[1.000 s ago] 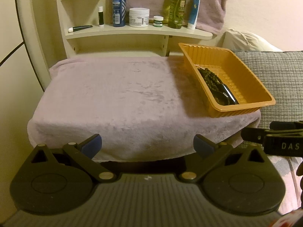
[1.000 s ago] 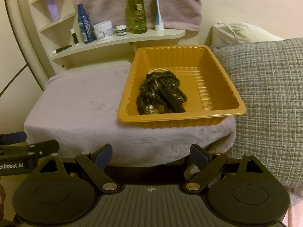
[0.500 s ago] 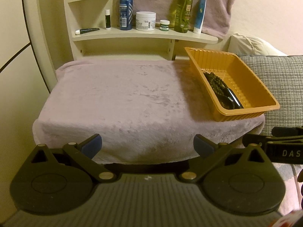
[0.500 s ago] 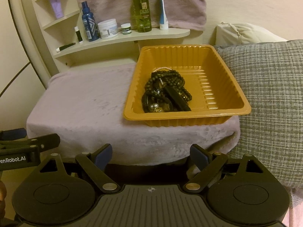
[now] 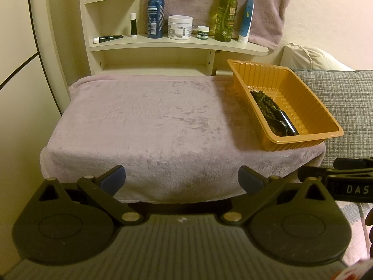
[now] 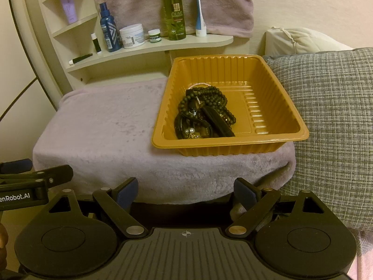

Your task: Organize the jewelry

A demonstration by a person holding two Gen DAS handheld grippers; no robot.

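Note:
An orange plastic tray (image 6: 275,98) sits at the right end of a surface covered by a lilac towel (image 6: 105,121). In it lies a tangle of dark beaded jewelry (image 6: 205,114) with a few pearls and a black strap. The tray also shows in the left wrist view (image 5: 303,98), with the jewelry (image 5: 268,107) along its left wall. My left gripper (image 5: 181,178) is open and empty, in front of the towel's near edge. My right gripper (image 6: 185,192) is open and empty, in front of the tray.
A cream shelf (image 5: 177,44) behind the towel holds several bottles, jars and tubes. A grey checked cushion (image 6: 333,121) lies right of the tray, a cream pillow (image 6: 300,39) behind it. A towel (image 6: 172,2) hangs on the wall.
Both grippers have drawn back and tilted up a little, so the towel, shelf and tray sit lower and farther in view. Both stay open and empty.

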